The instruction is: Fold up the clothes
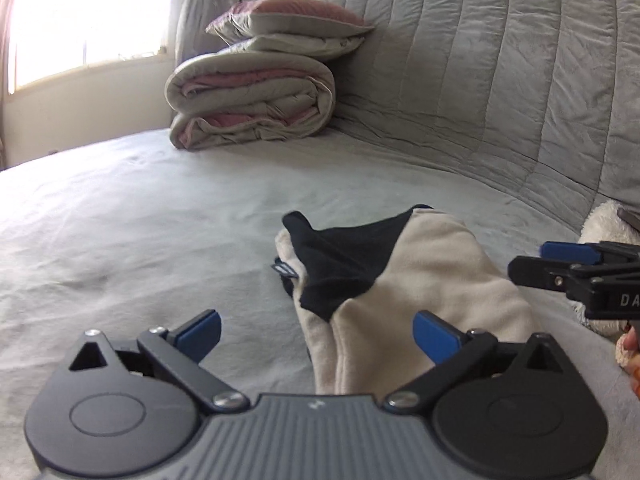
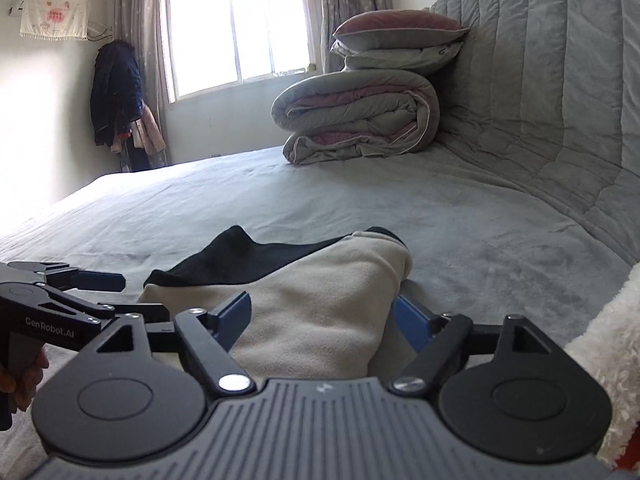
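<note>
"GenRobot.AI" lettering on left hand-held gripper, jaws apart, beside garment.

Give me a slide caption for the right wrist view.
Open right gripper poised over a beige-and-black garment on a grey bed, left gripper alongside.

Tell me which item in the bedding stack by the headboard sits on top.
The pillow with the dusty-pink face. It sits highest; under it lies a plain grey pillow, and at the bottom the rolled grey-and-pink quilt.
</note>
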`<action>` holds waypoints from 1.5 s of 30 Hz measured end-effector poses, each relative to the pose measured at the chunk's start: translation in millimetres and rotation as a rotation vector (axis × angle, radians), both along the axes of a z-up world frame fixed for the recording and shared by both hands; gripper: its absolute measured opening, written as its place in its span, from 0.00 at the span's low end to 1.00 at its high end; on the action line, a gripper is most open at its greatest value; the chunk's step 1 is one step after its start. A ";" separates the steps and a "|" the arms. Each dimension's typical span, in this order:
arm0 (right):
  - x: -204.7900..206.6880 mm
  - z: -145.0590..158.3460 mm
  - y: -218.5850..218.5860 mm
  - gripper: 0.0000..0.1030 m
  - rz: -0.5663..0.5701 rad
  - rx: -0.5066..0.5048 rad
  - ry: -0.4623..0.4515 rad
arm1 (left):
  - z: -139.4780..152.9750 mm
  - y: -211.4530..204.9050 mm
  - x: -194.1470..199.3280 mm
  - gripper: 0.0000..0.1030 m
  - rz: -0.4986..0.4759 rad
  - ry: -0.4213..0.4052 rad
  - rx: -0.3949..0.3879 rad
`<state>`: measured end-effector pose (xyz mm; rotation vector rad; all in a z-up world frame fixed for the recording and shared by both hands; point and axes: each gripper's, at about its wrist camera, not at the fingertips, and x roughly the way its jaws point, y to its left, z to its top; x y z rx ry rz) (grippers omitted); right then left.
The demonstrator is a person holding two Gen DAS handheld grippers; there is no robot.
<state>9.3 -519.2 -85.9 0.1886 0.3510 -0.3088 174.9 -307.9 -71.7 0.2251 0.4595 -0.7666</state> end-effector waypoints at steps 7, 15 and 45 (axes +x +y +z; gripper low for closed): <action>-20.9 8.3 33.8 1.00 -0.074 0.002 0.073 | 5.2 26.5 -42.8 1.00 0.161 -0.131 0.052; -51.7 15.3 78.8 1.00 -0.173 -0.108 0.042 | 10.2 40.3 -77.7 1.00 0.334 -0.143 -0.057; -42.6 2.8 86.9 1.00 -0.135 -0.056 0.037 | 10.5 35.5 -88.1 1.00 0.241 -0.170 -0.172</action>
